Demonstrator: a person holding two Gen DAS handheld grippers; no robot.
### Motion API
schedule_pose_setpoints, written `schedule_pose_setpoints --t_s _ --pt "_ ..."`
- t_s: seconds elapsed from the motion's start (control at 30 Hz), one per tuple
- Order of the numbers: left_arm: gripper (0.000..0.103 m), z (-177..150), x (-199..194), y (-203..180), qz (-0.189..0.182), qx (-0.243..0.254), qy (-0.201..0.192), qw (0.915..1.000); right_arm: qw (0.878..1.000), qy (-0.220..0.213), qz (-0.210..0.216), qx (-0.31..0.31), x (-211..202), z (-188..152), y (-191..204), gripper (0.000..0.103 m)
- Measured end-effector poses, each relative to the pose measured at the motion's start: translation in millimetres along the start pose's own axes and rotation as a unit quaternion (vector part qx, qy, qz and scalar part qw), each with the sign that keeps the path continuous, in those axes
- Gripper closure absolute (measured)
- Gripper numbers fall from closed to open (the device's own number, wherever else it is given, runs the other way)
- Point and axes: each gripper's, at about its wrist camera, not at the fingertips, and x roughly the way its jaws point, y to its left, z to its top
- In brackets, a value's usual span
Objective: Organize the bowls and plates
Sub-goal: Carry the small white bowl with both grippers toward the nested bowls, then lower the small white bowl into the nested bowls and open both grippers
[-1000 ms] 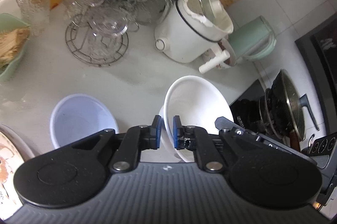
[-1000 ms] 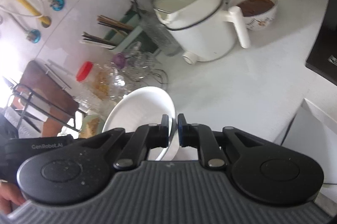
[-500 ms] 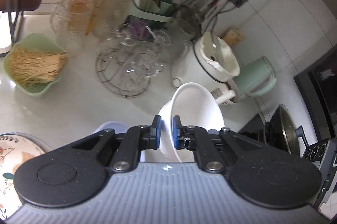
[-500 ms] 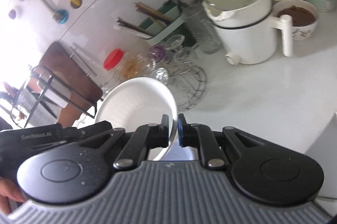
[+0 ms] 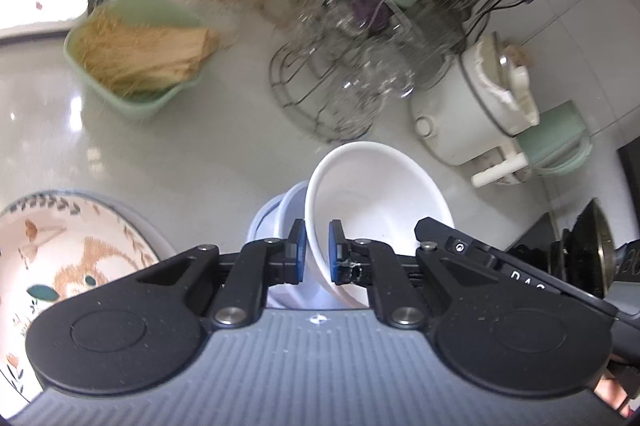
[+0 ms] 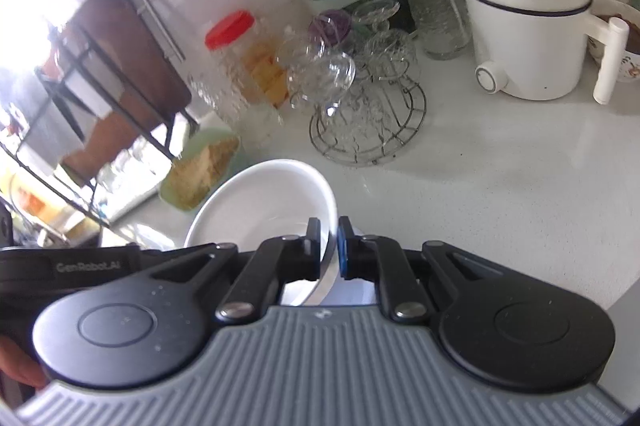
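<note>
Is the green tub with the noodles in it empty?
No, the green tub is filled with a heap of pale dry noodles that reaches up past its rim.

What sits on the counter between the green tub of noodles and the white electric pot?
A wire rack of glass cups, clearest in the left wrist view.

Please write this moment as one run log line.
left gripper: shut on white bowl rim | right gripper: shut on opposite rim | bowl tilted above pale blue bowl | floral plate beside
</note>
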Motion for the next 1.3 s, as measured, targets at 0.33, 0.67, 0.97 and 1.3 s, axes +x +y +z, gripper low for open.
schedule_pose_setpoints --t_s 0.33,0.67,0.97,1.3 --pt "0.092 -18 31 14 0.034 -0.004 0.02 0.9992 0.999 0.044 -0.014 -0.026 30 -18 -5 0.091" --pt "0.092 -16 44 15 0.048 0.003 0.03 0.9984 0.998 0.06 -0.018 -0.029 46 -20 -11 0.09" --pt "0.072 -10 29 24 0.05 -0.027 0.009 0.9983 0.997 0.063 -0.011 -0.035 44 -15 -14 0.09" --pt "0.06 -7 37 30 0.049 -0.019 0.019 0.9984 0.999 0.046 0.006 -0.001 39 -7 -30 0.077"
